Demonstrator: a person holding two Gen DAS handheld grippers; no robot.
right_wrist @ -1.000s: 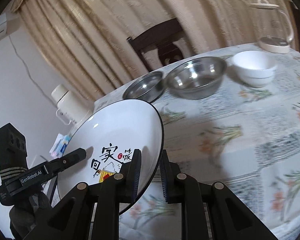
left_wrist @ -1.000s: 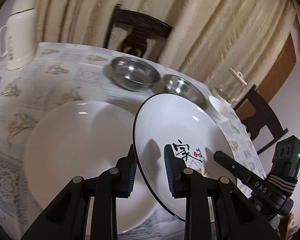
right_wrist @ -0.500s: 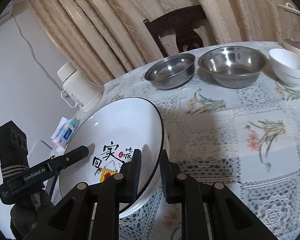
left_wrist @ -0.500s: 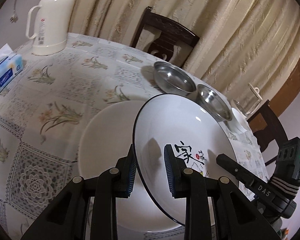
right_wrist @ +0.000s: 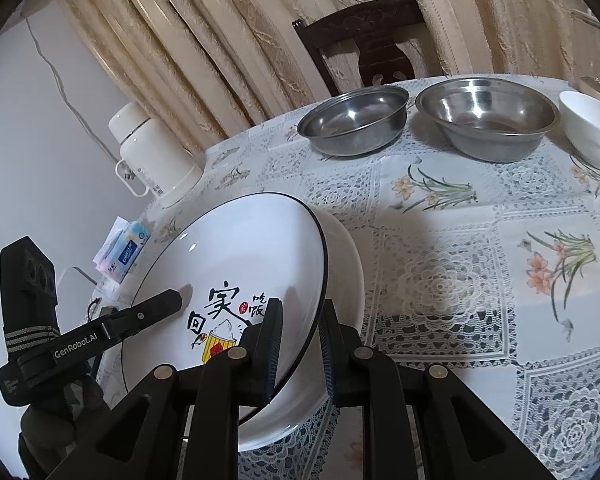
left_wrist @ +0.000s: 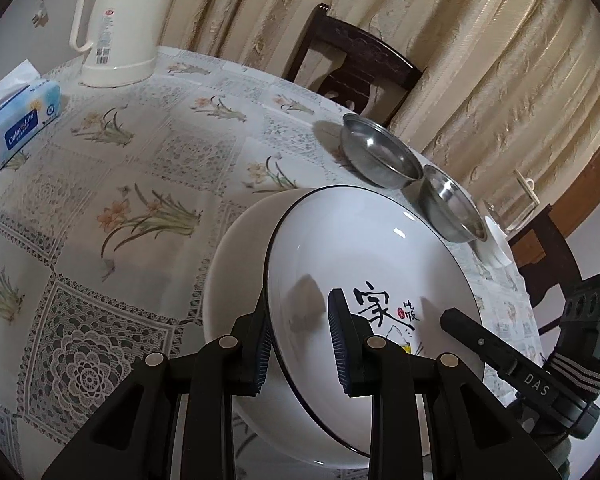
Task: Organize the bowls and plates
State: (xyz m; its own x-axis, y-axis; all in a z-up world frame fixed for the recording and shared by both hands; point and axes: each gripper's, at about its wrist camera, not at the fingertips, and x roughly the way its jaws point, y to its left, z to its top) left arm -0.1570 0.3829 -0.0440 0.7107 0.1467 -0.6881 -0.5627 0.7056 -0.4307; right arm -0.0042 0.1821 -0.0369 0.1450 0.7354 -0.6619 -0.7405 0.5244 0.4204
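You held the black-rimmed white ceramic plate with painted characters by opposite edges, the left gripper and right gripper each clamped on its rim, directly above the plain white plate on the lace-patterned tablecloth. It seemed tilted, perhaps touching already; uneven release risked it sliding off or chipping.

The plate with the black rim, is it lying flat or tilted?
Tilted. The black-rimmed plate leans over the plain white plate, held at opposite edges.
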